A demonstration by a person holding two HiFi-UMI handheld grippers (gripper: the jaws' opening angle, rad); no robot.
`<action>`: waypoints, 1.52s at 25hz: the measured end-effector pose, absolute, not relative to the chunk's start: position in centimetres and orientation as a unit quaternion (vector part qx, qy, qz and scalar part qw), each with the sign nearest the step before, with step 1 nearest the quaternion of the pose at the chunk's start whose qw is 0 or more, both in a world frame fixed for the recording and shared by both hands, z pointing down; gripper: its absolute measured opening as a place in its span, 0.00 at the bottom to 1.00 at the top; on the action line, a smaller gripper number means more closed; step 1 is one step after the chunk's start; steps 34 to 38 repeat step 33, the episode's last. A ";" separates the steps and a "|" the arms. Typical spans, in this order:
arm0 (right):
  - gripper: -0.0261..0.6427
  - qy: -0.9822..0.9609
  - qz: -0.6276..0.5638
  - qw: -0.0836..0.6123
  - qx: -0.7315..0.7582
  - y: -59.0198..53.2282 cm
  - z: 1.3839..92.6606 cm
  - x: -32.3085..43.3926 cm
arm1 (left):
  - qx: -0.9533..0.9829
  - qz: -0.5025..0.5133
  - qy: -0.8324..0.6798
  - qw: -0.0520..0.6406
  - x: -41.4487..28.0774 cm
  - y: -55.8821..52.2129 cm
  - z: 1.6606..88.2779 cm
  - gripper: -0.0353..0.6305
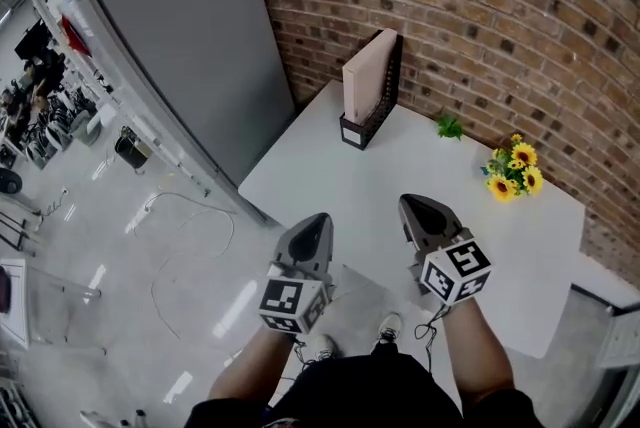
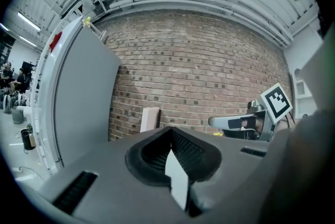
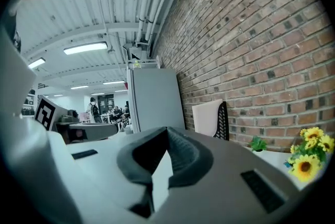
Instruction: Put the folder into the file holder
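In the upper middle of the head view, the pale folder (image 1: 366, 76) stands upright inside the black mesh file holder (image 1: 372, 124). The holder sits at the far corner of the white table (image 1: 400, 178), against the brick wall (image 1: 480, 6). Low in the frame, the left gripper (image 1: 316, 224) and the right gripper (image 1: 416, 208) hover side by side over the table's near edge. Each has its jaws pressed together on nothing. Sunflowers (image 1: 515, 168) lie at the right.

Hand-held gripper (image 2: 170, 133) closed (empty); folder (image 2: 151, 119) beyond
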State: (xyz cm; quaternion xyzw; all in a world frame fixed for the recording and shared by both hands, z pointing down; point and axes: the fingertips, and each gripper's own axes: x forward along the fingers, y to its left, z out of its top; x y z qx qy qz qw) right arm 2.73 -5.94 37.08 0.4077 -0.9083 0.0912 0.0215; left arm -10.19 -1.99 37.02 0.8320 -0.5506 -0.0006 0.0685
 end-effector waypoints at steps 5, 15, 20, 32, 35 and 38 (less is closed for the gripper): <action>0.04 -0.895 0.083 0.025 0.438 -4.1 36.4 1.8 | 0.849 -0.005 -0.524 0.071 -11.4 -1.3 36.7 0.06; 0.04 -0.880 0.074 0.024 0.468 -2.6 35.4 0.7 | 0.868 -0.014 -0.493 0.059 -12.6 -0.7 35.7 0.06; 0.04 -0.878 0.071 0.022 0.473 -2.6 35.2 0.4 | 0.871 -0.016 -0.488 0.057 -12.9 -0.9 35.5 0.06; 0.04 -0.875 0.076 0.016 0.478 -2.7 35.6 1.2 | 0.873 -0.011 -0.484 0.058 -12.3 -0.8 35.8 0.06; 0.04 -0.875 0.075 0.016 0.478 -2.6 35.6 1.3 | 0.873 -0.011 -0.484 0.057 -12.2 -0.7 35.9 0.06; 0.04 -0.875 0.075 0.016 0.478 -2.6 35.6 1.3 | 0.873 -0.011 -0.484 0.057 -12.2 -0.7 35.9 0.06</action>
